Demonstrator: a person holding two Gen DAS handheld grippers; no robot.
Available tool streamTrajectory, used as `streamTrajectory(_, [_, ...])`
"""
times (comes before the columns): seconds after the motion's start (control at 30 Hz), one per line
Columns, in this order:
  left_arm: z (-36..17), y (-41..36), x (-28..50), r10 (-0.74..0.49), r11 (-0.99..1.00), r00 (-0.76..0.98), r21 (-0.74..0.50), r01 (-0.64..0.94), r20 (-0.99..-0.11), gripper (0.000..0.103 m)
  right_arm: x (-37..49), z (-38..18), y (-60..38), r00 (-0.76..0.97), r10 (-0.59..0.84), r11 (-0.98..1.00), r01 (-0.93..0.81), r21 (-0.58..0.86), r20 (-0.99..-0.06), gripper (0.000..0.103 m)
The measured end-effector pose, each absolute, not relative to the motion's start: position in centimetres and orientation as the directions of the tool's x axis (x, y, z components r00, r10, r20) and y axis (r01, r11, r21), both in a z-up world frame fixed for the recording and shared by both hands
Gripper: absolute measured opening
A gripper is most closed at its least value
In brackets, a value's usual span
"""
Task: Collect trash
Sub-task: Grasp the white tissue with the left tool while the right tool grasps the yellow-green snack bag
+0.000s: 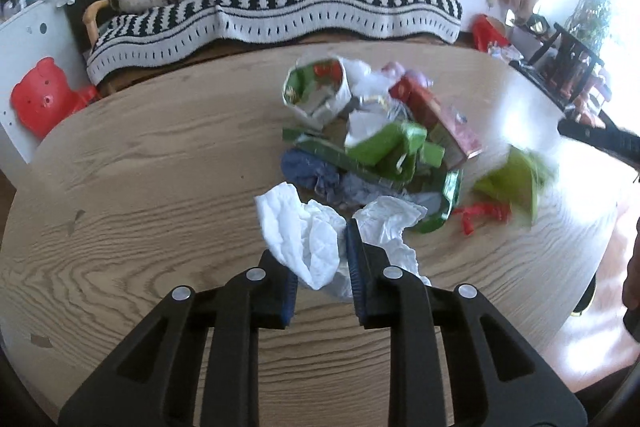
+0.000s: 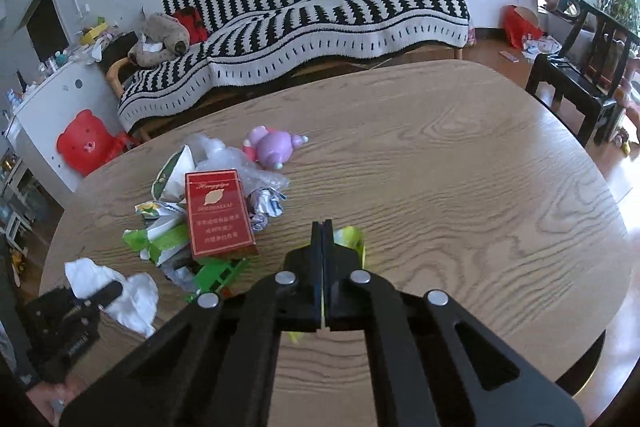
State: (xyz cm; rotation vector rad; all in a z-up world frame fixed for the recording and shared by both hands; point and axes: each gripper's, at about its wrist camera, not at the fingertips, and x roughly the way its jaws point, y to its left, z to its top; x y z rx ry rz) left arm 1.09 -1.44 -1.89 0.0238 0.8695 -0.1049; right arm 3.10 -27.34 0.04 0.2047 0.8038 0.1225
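Wooden table (image 2: pixel 440 147); yellow-green scrap (image 2: pixel 352 237) mostly hidden behind right tool (image 2: pixel 322 227)

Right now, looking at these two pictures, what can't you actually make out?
- Left view: yellow-green wrapper smeared by motion blur.
- Right view: same wrapper mostly hidden behind the right gripper.
- Left view: tissue partly covered by the left gripper.
- Right view: small print on the red box unreadable.

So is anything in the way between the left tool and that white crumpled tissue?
No, nothing is in the way. The left tool is already shut on the white crumpled paper tissue, with the paper pinched between its blue pads. The pile of wrappers and the red cardboard box lie farther back on the wooden table.
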Motion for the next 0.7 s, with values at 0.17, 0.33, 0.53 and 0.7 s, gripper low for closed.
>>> streamTrajectory(0.17, [-1.6, -2.5, 1.0, -0.108, 0.991, 0.64, -0.031, 0.131, -0.761, 0.021, 2.9, -2.5, -28.8, 0.621, 0.189, 0.968, 0.012, 0.251, -0.76, 0.001])
streamTrajectory(0.33, [-2.0, -2.1, 1.4, -0.107, 0.991, 0.629, -0.034, 0.127, -0.77, 0.021, 2.9, -3.8, -28.6, 0.587, 0.164, 0.978, 0.01, 0.21, -0.793, 0.053])
streamTrajectory(0.53, [-2.4, -1.6, 1.4, -0.101, 0.991, 0.625, -0.026, 0.128, -0.774, 0.021, 2.9, -2.7, -27.4, 0.642, 0.149, 0.983, -0.015, 0.182, -0.752, 0.096])
streamTrajectory(0.7, [-3.3, -1.5, 1.9, -0.115, 0.99, 0.594, -0.045, 0.131, -0.796, 0.021, 4.5, -5.2, -26.1, 0.567, 0.104, 0.994, -0.027, 0.107, -0.817, 0.092])
